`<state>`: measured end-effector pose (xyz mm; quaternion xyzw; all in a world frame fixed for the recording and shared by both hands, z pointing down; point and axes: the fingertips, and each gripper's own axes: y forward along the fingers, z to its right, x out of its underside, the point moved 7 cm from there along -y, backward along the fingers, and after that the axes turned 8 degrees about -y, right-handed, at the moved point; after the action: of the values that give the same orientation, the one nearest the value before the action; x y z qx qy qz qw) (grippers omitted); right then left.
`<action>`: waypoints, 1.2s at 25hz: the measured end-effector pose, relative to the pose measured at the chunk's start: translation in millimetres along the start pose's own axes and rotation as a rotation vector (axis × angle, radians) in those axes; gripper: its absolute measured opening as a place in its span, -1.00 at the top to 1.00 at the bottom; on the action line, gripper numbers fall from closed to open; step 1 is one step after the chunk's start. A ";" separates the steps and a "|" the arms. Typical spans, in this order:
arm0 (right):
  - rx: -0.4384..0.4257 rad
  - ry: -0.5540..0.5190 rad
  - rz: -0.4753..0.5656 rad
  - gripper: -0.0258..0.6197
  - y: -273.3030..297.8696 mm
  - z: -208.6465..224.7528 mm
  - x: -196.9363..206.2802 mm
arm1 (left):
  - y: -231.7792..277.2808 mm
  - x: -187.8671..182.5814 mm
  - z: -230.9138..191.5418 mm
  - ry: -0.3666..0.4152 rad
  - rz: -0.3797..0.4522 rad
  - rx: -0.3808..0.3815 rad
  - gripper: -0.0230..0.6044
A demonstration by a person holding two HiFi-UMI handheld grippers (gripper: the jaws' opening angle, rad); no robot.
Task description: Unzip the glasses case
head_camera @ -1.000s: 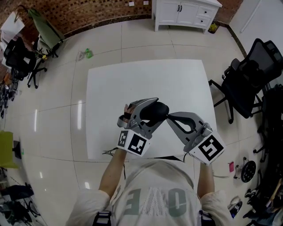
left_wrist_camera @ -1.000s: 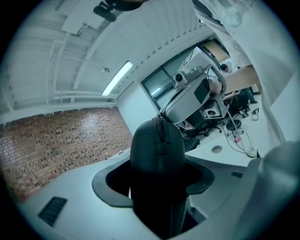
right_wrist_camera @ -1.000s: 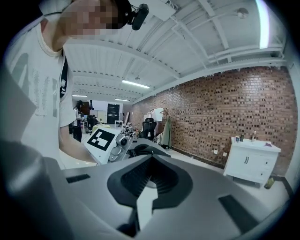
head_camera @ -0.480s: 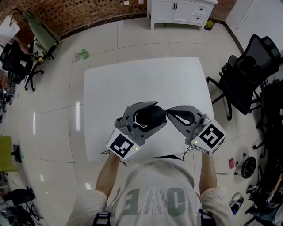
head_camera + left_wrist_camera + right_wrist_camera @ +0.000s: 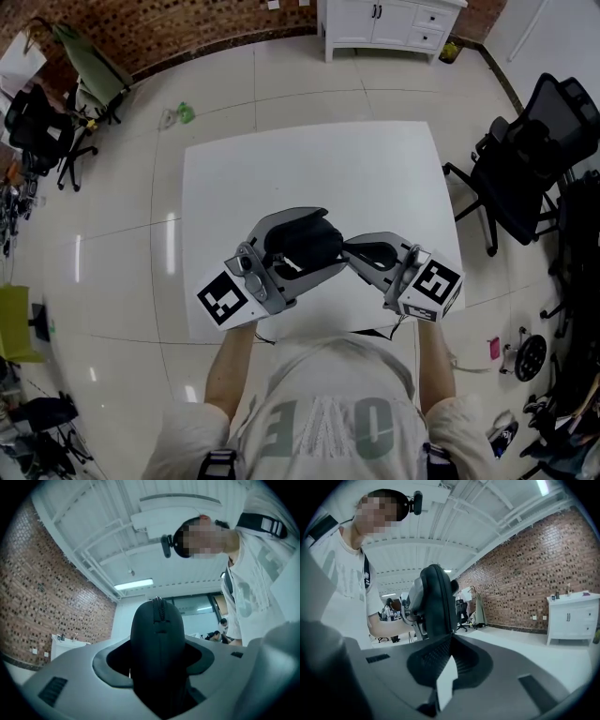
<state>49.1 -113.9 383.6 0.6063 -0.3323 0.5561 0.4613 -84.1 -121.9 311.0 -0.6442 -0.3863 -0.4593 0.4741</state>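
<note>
While tight on the glasses case (image 5: 157, 653), left tool (image 5: 323, 239) now higher, more tilted; right tool (image 5: 451, 637) closed, lower.

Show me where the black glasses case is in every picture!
Head view: the glasses case is in the middle, above the white table.
Left gripper view: the case is bottom middle, between the jaws, zipper up.
Right gripper view: the case is just left of centre, above the jaws.
Shared landmark: brick wall, top of head view, left in left gripper view, right in right gripper view.
</note>
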 end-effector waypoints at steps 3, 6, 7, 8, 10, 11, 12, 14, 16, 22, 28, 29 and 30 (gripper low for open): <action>-0.023 0.025 0.035 0.93 4.1 -2.5 0.3 | -0.5 -8.2 -2.5 -0.027 0.038 0.013 0.07; -0.046 0.034 0.038 0.93 6.1 -5.9 1.9 | 1.0 -14.0 -3.2 -0.046 0.064 0.043 0.07; -0.057 0.037 0.033 0.93 6.6 -7.0 3.0 | 2.1 -14.8 -2.1 -0.043 0.060 0.051 0.07; -0.074 0.040 0.024 0.93 7.3 -8.9 4.3 | 2.5 -15.1 -0.6 -0.046 0.057 0.059 0.07; -0.119 0.035 -0.004 0.93 10.5 -15.2 6.9 | 1.5 -16.7 1.1 -0.072 0.077 0.087 0.07; -0.140 0.027 -0.019 0.93 13.3 -18.3 8.0 | 1.9 -17.9 2.1 -0.080 0.086 0.102 0.07; -0.157 0.016 -0.034 0.93 16.1 -20.6 9.0 | 3.6 -18.8 4.0 -0.080 0.086 0.116 0.07; -0.186 -0.011 -0.057 0.93 20.3 -24.1 10.3 | 8.2 -19.0 9.2 -0.079 0.071 0.146 0.07; -0.220 -0.037 -0.060 0.93 23.3 -28.0 8.4 | 8.5 -19.9 11.4 -0.111 0.074 0.187 0.07; -0.298 -0.114 -0.088 0.93 32.3 -36.4 6.6 | 4.4 -11.8 5.5 -0.226 0.083 0.251 0.07; -0.254 -0.069 -0.051 0.93 26.5 -35.5 18.1 | -1.7 -7.1 -6.3 -0.258 0.107 0.147 0.07; -0.241 -0.064 -0.049 0.93 24.0 -35.1 20.9 | -3.3 -6.2 -8.4 -0.246 0.092 0.112 0.07; -0.226 -0.056 -0.045 0.93 21.2 -34.4 23.0 | -5.8 -5.8 -10.9 -0.233 0.075 0.075 0.06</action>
<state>20.8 -86.9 408.7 0.5730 -0.3921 0.4874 0.5295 -93.6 -131.4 308.3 -0.6892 -0.4312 -0.3484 0.4666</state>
